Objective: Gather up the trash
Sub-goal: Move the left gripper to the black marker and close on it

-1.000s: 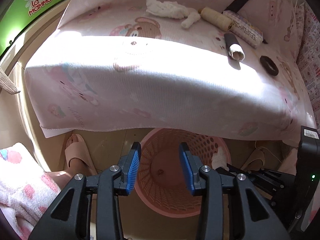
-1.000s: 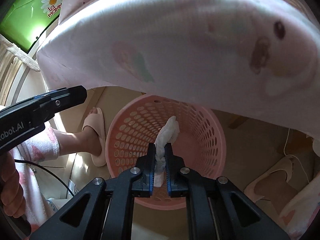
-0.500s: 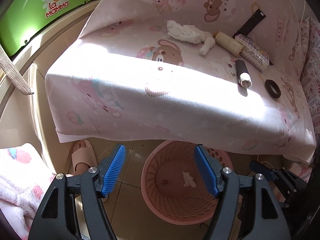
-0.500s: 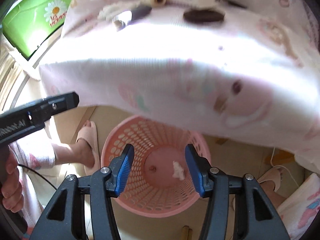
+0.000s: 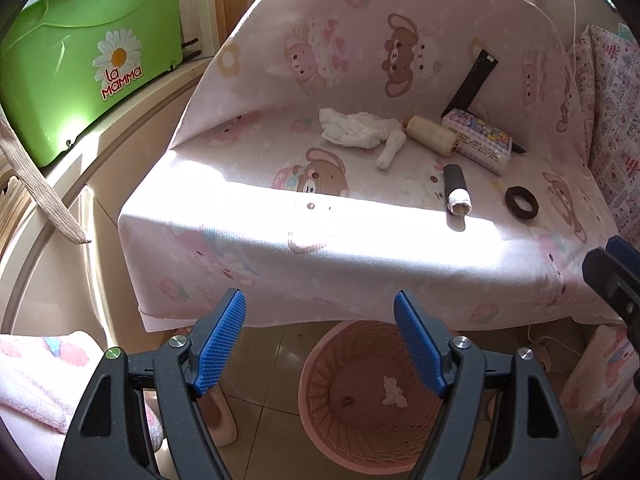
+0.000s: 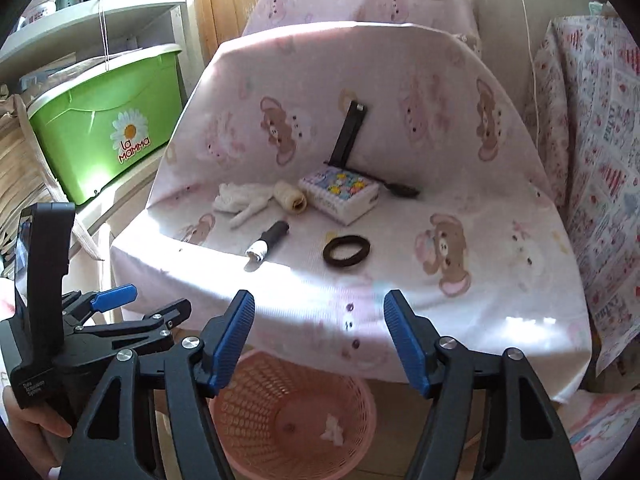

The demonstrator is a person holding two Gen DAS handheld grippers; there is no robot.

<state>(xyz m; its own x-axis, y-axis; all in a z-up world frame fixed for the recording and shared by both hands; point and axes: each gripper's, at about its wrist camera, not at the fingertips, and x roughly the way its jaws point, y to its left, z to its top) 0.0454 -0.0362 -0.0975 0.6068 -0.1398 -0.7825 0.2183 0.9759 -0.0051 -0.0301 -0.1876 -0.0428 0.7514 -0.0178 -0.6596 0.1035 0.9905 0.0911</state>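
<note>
A pink perforated basket stands on the floor below the table's front edge, with one white tissue wad at its bottom. A larger crumpled white tissue lies at the back of the pink bear-print tablecloth. My left gripper is open and empty above the basket. My right gripper is open and empty over the table's front edge. The left gripper also shows at the left in the right wrist view.
On the cloth lie a cream twine spool, a patterned box, a black roll with a white end, a black ring and a leaning black strip. A green bin stands left.
The right gripper opened and dropped its tissue into the basket. Both grippers then rose and pulled back, so the tabletop came into view. The left gripper opened wider.
</note>
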